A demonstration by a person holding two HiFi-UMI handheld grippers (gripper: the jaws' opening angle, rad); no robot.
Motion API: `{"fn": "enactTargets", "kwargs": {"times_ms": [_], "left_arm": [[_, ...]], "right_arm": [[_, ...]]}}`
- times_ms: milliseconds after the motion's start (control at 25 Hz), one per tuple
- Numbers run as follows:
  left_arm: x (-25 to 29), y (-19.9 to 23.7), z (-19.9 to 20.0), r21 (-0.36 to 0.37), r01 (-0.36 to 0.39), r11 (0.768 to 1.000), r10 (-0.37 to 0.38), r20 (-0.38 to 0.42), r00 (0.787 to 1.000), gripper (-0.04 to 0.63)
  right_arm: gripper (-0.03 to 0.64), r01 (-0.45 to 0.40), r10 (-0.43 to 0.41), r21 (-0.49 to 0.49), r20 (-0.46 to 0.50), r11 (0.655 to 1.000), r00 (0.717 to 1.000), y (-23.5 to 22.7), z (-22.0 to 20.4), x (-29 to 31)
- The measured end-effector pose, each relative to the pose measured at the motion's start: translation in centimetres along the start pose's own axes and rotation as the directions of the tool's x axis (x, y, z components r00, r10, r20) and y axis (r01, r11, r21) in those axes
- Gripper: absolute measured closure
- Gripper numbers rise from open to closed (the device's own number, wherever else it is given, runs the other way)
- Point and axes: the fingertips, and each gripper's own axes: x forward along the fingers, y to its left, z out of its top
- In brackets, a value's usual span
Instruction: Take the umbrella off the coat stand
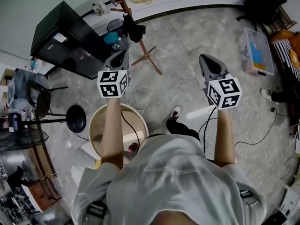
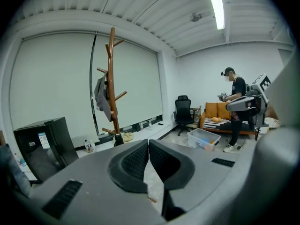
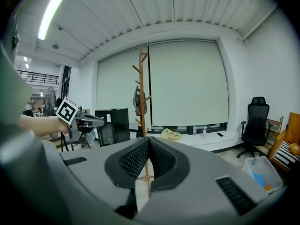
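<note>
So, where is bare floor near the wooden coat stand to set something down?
The grey marbled floor is bare between the brown wooden coat stand and the clear plastic storage box. Left of the stand in the head view it is crowded: the black cabinet, a black round stool and the round beige tub stand close together.

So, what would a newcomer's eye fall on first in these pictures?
The tall wooden coat stand by the covered window catches the eye first, with a grey bundle hanging on its branches. The left claw and right claw, both shut and empty, point roughly towards it.
</note>
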Motion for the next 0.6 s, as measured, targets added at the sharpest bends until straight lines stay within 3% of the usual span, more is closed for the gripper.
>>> {"fn": "enactTargets", "kwargs": {"times_ms": [400, 520, 600], "left_arm": [[10.9, 4.9, -1.4, -0.029, -0.030, 0.999, 0.027, -0.090, 0.996, 0.570], [13.2, 6.3, -2.5, -0.049, -0.022, 0.999, 0.017, -0.116, 0.993, 0.447], [14.8, 7.4, -3.4, -0.056, -0.007, 0.998, -0.001, -0.135, 0.991, 0.408]], "right_arm": [[0.595, 0.002, 0.001, 0.042, -0.056, 0.999, 0.998, -4.6, -0.5, 7.3], [0.595, 0.009, -0.006, 0.048, -0.081, 0.999, 0.997, -5.2, -1.0, 9.2], [0.595, 0.018, -0.013, 0.057, -0.098, 0.998, 0.995, -5.4, -1.2, 10.6]]}}
